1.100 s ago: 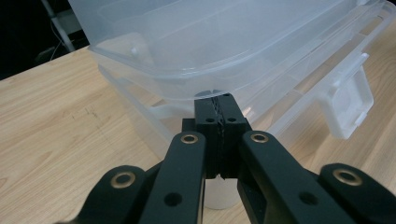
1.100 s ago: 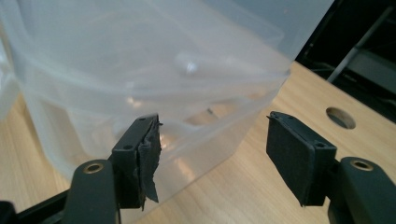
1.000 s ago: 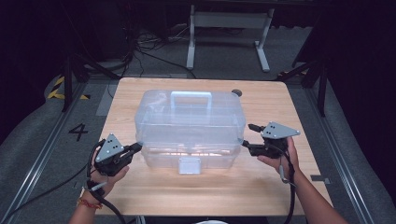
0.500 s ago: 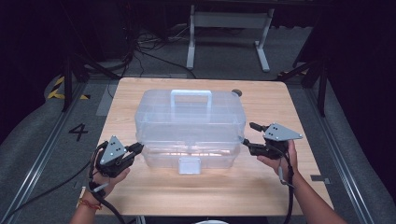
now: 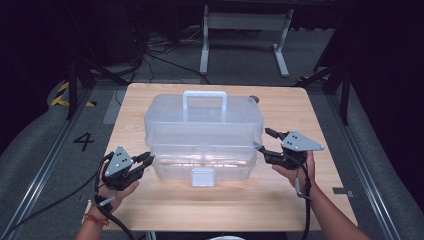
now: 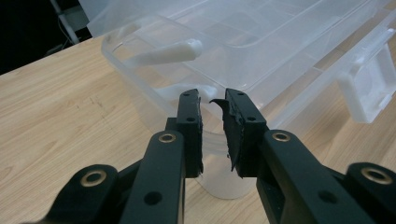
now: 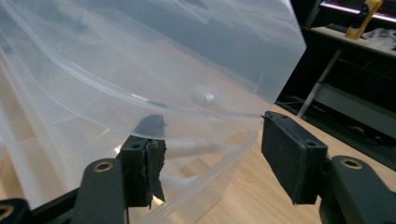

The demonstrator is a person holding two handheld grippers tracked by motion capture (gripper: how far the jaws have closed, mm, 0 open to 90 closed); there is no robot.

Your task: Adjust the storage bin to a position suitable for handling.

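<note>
A clear plastic box (image 5: 202,137) sits mid-desk (image 5: 320,125), its lid raised slightly above the base. The left tool (image 5: 144,161), nearly closed, holds nothing at its left end; the right tool (image 5: 265,142) gapes around the lid's edge. Opening looks barely begun.

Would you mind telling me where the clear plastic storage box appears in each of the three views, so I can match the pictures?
High view: the clear storage box stands mid-table, its white handle on top, between the two grippers.
Left gripper view: it spans the upper frame, beyond the nearly closed black jaws.
Right gripper view: its clear wall covers the upper left; the open jaws straddle its corner edge.
Shared landmark: the wooden table.
</note>
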